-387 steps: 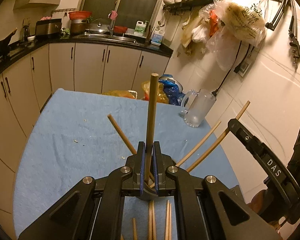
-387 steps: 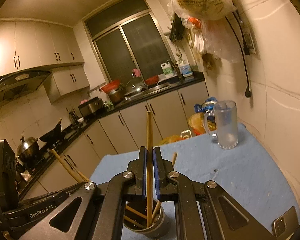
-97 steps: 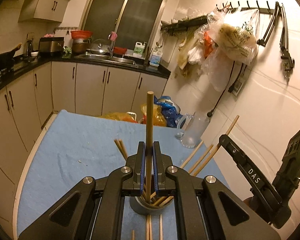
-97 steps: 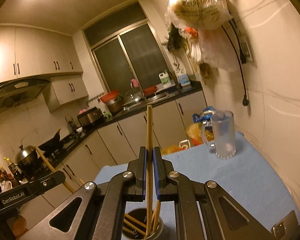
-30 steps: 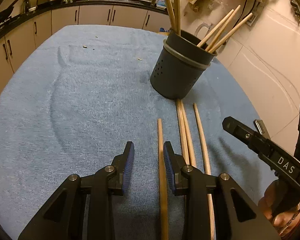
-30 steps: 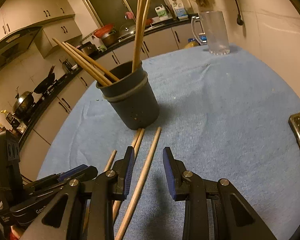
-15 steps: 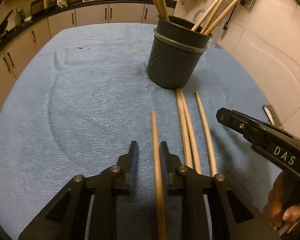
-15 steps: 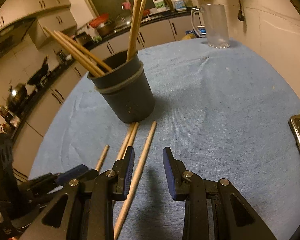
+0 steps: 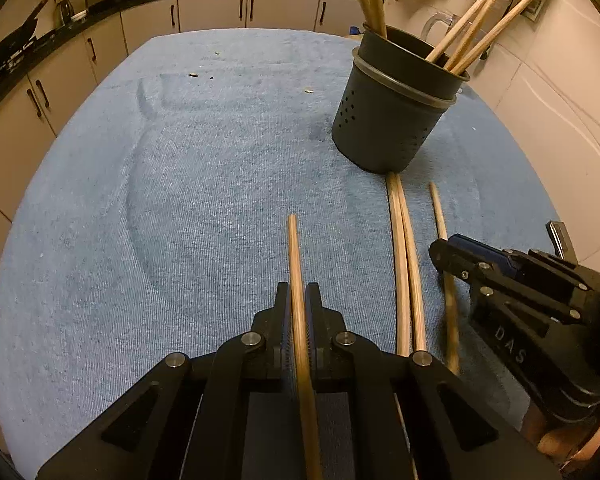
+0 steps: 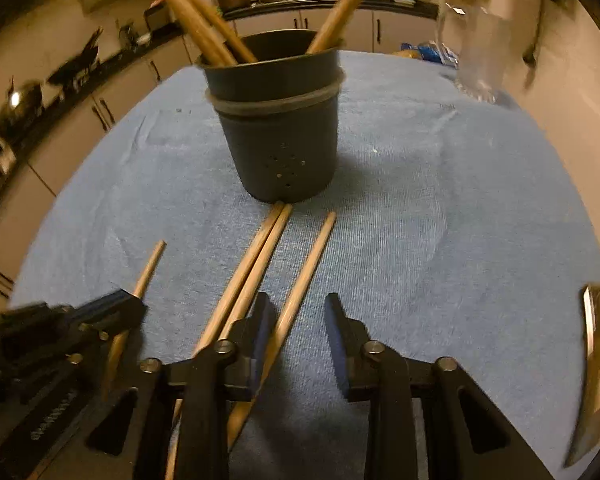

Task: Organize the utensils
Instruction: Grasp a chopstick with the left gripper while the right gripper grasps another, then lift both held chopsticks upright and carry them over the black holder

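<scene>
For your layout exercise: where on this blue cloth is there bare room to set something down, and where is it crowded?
Free: the wide stretch of blue towel cloth left of the dark perforated holder, bar a few crumbs, and the patch right of it toward the glass mug. Crowded: the strip in front of the holder, with loose wooden chopsticks and both tongs.

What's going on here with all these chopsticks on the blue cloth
A person with a gripper in each hand is sorting chopsticks into the dark holder. The left gripper has closed on one chopstick lying on the blue cloth. The right gripper is open around another chopstick. A pair lies between them.
</scene>
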### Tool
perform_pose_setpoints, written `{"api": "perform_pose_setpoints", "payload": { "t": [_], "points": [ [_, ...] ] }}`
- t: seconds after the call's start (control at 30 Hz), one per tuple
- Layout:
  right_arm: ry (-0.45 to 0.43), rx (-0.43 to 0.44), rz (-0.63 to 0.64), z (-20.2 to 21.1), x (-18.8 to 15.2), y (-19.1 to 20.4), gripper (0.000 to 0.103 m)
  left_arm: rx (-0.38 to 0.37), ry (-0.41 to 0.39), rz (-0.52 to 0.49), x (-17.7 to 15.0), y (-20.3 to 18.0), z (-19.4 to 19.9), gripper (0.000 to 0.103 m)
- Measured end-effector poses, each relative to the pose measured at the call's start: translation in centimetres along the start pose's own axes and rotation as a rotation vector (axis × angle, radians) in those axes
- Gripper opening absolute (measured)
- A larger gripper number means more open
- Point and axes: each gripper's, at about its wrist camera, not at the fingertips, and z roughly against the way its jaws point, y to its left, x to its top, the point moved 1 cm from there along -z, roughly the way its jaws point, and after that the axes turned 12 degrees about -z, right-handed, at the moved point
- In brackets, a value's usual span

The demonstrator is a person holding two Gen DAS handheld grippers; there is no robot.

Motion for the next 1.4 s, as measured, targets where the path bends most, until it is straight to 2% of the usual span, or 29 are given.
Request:
{"api": "perform_pose_setpoints", "payload": {
  "t": [0.1, 0.2, 0.6, 0.87, 1.03, 1.17, 1.23, 1.27, 1.4],
  "points": [
    [0.021, 0.019, -0.030, 0.0, 0.3, -0.8, 0.010, -0.017, -0.007, 0.002, -0.1, 0.2, 0.0, 0.006],
    [0.020, 0.097, -0.092, 0.6, 0.5, -1.7, 0.007, -0.052, -0.030, 0.016, -0.6, 0.7, 0.9, 0.006],
    [-0.238, 0.279, -0.133, 8.3, 0.4, -1.7, 0.007, -0.095, -0.255, 0.032, 0.1, 0.9, 7.2, 0.006],
    [-0.375, 0.328, -0.145, 12.1, 0.1, -1.9, 0.007, -0.084, -0.341, 0.018, 0.6, 0.5, 10.4, 0.006],
    [-0.392, 0.330, -0.152, 12.9, 0.1, -2.0, 0.007, -0.093, -0.260, 0.024, 0.8, 0.8, 9.4, 0.007],
    [-0.399, 0.335, -0.161, 13.2, 0.0, -2.4, 0.007, -0.114, -0.104, -0.001, 0.7, 0.6, 5.9, 0.009],
    [-0.407, 0.337, -0.164, 13.5, -0.2, -2.6, 0.007, -0.117, -0.034, -0.002, 0.5, 0.3, 4.2, 0.019],
    [-0.410, 0.338, -0.165, 13.6, -0.2, -2.6, 0.007, -0.109, -0.008, -0.003, 0.4, 0.1, 3.5, 0.028],
    [-0.424, 0.349, -0.168, 14.2, -0.2, -2.9, 0.007, -0.061, 0.041, -0.002, 0.2, 0.1, 1.7, 0.030]
  ]
}}
